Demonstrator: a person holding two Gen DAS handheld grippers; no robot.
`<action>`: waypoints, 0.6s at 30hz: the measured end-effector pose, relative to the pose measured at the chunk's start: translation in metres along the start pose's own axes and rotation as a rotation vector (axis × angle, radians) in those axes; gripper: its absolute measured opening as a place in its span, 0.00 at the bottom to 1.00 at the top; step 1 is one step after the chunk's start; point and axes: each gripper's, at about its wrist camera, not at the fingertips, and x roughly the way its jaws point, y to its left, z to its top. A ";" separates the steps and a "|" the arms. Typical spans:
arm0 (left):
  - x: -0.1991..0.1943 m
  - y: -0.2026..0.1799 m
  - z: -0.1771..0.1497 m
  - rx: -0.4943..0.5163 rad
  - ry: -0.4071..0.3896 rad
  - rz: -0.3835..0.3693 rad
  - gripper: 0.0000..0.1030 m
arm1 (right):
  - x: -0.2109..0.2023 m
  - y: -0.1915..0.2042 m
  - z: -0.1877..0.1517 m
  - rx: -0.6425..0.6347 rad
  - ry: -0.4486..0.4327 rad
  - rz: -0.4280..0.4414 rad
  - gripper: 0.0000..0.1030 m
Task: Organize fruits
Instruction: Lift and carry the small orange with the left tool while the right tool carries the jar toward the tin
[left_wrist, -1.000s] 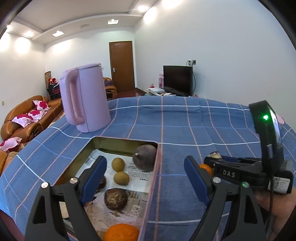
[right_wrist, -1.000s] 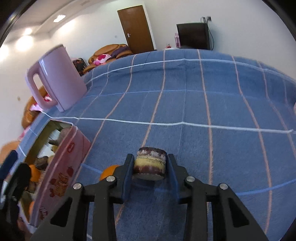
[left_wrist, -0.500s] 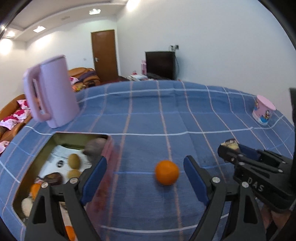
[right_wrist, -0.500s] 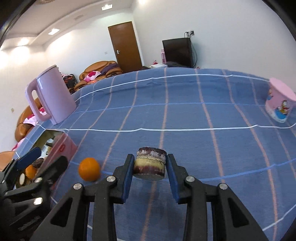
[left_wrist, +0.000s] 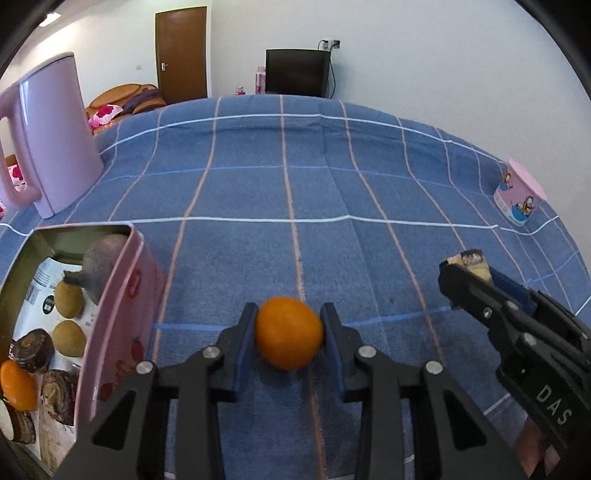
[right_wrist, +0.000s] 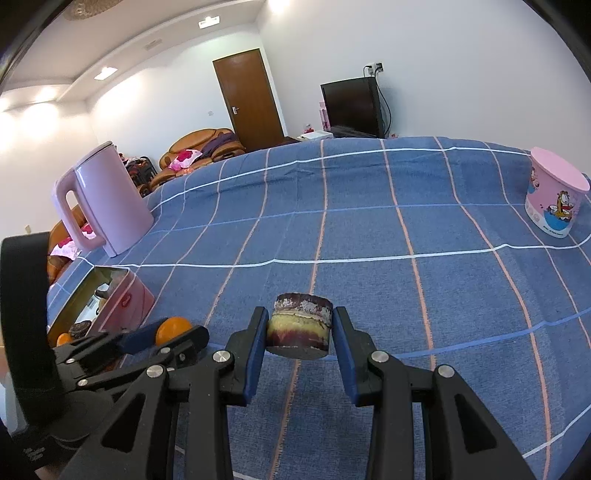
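Left claw closing on the orange

The left gripper (left_wrist: 289, 334), wide open a second ago, now pinches the orange (left_wrist: 289, 332) at frame centre; the right gripper (right_wrist: 299, 334) still clamps its layered chunk (right_wrist: 300, 325).

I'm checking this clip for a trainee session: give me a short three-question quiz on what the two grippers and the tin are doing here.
1. True or false: the left gripper has its jaws around the orange on the blue checked cloth.
2. What does the right gripper hold? A) a kiwi B) a layered round piece C) the pink cup
3. Fill in: the pink tin sits to the ___ of the orange in the left wrist view.

Key: 1 true, its jaws closing on the orange; 2 B; 3 left.
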 end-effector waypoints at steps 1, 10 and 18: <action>0.000 0.000 0.000 -0.003 -0.002 -0.006 0.35 | 0.000 0.000 0.000 -0.003 0.000 0.001 0.36; -0.010 0.004 -0.001 -0.012 -0.051 -0.003 0.34 | -0.006 0.009 -0.001 -0.041 -0.033 0.016 0.36; -0.021 0.001 -0.001 0.003 -0.108 0.022 0.34 | -0.011 0.011 -0.002 -0.056 -0.057 0.033 0.36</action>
